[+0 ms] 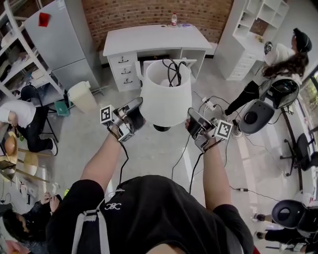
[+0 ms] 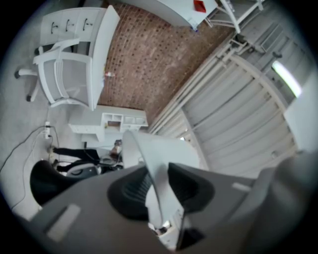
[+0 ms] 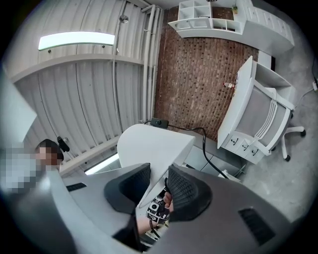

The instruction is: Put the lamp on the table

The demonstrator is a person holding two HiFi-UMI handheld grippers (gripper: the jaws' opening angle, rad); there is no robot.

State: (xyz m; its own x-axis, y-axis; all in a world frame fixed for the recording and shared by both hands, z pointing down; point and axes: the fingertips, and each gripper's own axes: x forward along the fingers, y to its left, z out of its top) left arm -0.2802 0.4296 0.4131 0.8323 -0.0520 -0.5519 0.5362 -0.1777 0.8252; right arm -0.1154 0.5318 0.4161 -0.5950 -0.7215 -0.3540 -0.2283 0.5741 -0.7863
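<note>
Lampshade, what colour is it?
The lampshade is plain white; the head view shows it best.

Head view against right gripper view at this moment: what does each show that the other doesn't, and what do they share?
Head view only: the cord coiled inside the lampshade's open top, the dark base beneath it, and the left gripper and right gripper set on opposite sides of its lower rim. Right gripper view only: both pads closed on the shade's thin wall, the cord's inline switch, a ceiling light strip. Both: the white lampshade, the white desk and the brick wall.
</note>
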